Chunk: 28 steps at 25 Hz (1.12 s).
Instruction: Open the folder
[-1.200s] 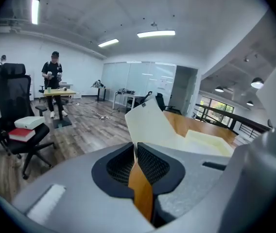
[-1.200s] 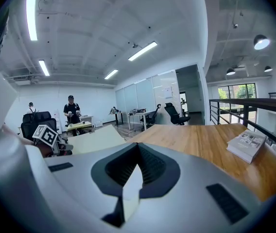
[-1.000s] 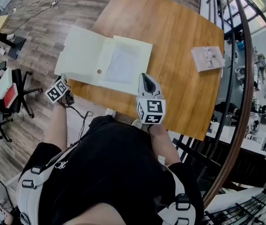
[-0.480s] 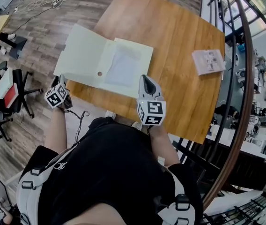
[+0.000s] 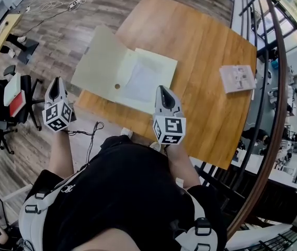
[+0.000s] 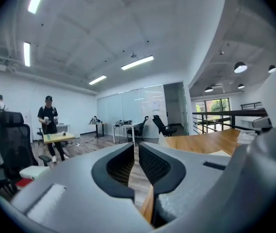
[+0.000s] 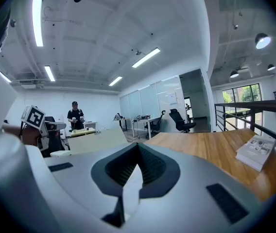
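Observation:
The cream folder (image 5: 140,80) lies open on the wooden table (image 5: 201,51). Its left cover (image 5: 99,61) juts out past the table's left edge. My right gripper (image 5: 162,89) is at the folder's near edge, shut on a pale sheet edge that shows between its jaws in the right gripper view (image 7: 138,147). My left gripper (image 5: 55,82) is raised to the left of the table, apart from the cover. Its jaws are closing to a narrow slit with nothing between them (image 6: 134,147).
A small booklet (image 5: 237,78) lies near the table's right edge. A curved railing (image 5: 271,114) runs along the right side. Office chairs (image 5: 12,98) stand on the floor at the left. A cable (image 5: 88,135) dangles by my left arm. A person (image 6: 48,125) stands far off.
My left gripper has risen from beside the cover's near corner and shifted left, away from the folder. My right gripper has stayed at the folder's near edge.

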{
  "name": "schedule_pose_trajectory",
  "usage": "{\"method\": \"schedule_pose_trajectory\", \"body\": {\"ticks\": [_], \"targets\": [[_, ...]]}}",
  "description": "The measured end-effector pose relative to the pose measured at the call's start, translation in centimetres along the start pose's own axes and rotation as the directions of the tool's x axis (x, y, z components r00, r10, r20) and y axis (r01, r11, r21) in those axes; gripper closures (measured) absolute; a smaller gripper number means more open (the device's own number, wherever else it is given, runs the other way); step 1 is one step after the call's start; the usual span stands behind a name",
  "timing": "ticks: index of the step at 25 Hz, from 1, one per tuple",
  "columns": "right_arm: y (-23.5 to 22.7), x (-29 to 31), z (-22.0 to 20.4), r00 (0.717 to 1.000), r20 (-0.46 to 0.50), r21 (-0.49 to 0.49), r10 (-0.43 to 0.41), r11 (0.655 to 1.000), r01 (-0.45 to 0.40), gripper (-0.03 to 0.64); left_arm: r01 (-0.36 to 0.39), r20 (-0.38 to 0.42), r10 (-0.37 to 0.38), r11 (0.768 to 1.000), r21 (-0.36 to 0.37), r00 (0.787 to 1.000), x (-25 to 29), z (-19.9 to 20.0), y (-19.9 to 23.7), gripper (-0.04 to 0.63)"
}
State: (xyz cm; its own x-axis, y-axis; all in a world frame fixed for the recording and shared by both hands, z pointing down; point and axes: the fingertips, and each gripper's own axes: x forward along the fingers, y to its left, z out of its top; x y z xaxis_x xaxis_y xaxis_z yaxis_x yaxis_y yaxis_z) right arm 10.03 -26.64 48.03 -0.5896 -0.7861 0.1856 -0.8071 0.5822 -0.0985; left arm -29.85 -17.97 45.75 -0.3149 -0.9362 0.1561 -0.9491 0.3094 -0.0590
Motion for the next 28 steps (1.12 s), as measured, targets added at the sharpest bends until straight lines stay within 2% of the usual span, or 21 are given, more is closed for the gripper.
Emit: {"method": "schedule_pose_trajectory", "body": {"ticks": [3, 6, 12, 16, 20, 28], "targets": [[-0.1, -0.1, 0.6, 1.0, 0.026, -0.001, -0.012, 1.0, 0.012, 0.611, 0.05, 0.03, -0.052, 0.997, 0.056, 0.998, -0.4, 2.0, -2.9, 0.589], [-0.3, -0.4, 1.0, 0.999, 0.043, -0.004, -0.022, 1.0, 0.022, 0.611, 0.156, 0.059, -0.161, 0.984, 0.081, 0.985, -0.5, 3.4, -7.6, 0.591], [-1.4, -1.9, 2.0, 0.993, 0.101, 0.056, -0.062, 0.997, 0.057, 0.611, 0.362, 0.059, -0.368, 0.928, 0.09, 0.928, -0.4, 3.4, -17.3, 0.591], [-2.2, -2.6, 2.0, 0.991, 0.096, 0.021, -0.094, 0.995, 0.093, 0.611, 0.469, 0.039, -0.474, 0.879, 0.087, 0.88, -0.8, 2.8, -22.6, 0.592], [-3.2, -3.4, 1.9, 0.985, 0.102, 0.024, -0.136, 0.991, 0.134, 0.611, 0.542, 0.009, -0.545, 0.836, 0.086, 0.838, -1.0, 1.8, -26.2, 0.591], [-4.4, -4.6, 1.7, 0.979, 0.115, 0.027, -0.168, 0.986, 0.166, 0.611, 0.613, -0.01, -0.615, 0.785, 0.094, 0.789, -1.6, 0.9, -30.0, 0.591]]}}
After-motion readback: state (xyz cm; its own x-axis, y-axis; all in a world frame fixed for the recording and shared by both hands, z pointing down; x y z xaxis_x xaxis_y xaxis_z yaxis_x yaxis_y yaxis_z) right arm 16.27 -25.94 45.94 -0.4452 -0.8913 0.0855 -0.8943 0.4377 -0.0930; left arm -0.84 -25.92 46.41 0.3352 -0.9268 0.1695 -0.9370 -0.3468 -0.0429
